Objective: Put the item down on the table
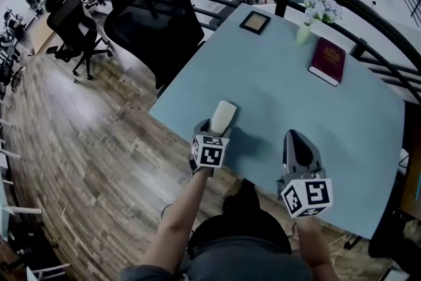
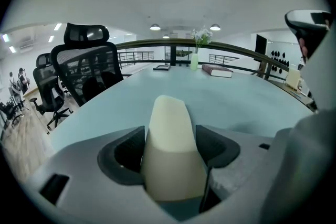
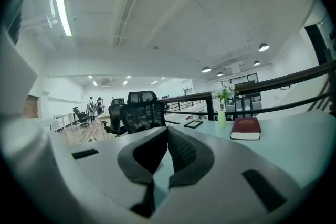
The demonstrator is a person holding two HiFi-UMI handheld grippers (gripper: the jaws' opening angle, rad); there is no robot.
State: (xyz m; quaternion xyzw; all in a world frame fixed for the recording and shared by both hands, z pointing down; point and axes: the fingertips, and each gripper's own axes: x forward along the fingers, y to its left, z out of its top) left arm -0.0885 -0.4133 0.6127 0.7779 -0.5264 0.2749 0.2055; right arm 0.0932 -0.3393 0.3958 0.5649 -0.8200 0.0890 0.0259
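The cream block [image 1: 222,116] is seen in the head view held upright in the left gripper [image 1: 213,129], over the near left corner of the pale blue table [image 1: 283,95]. A soft shadow is cast on the tabletop just beside it, but whether its base is touching the surface cannot be told. The right gripper [image 1: 297,141] is held over the near edge, well apart from the block. Toward the far side a dark red book [image 1: 327,60], a small vase of flowers [image 1: 303,33] and a picture frame [image 1: 254,22] are laid out, and a black office chair [image 1: 154,16] is parked beyond the left edge.

In the left gripper view the block is shown clamped between the two dark pads, one pressed to each side, with its rounded top pointed away from the camera. The tabletop is spread out below and ahead.

In the right gripper view the jaws are shown closed together with nothing between them; the book and vase are visible beyond.

The step in hand is judged to be the setting down itself, with the release not yet made. For the next move, the block would need to be lowered until its base is borne flat by the table, then the left jaws eased apart and drawn back without the block being tipped
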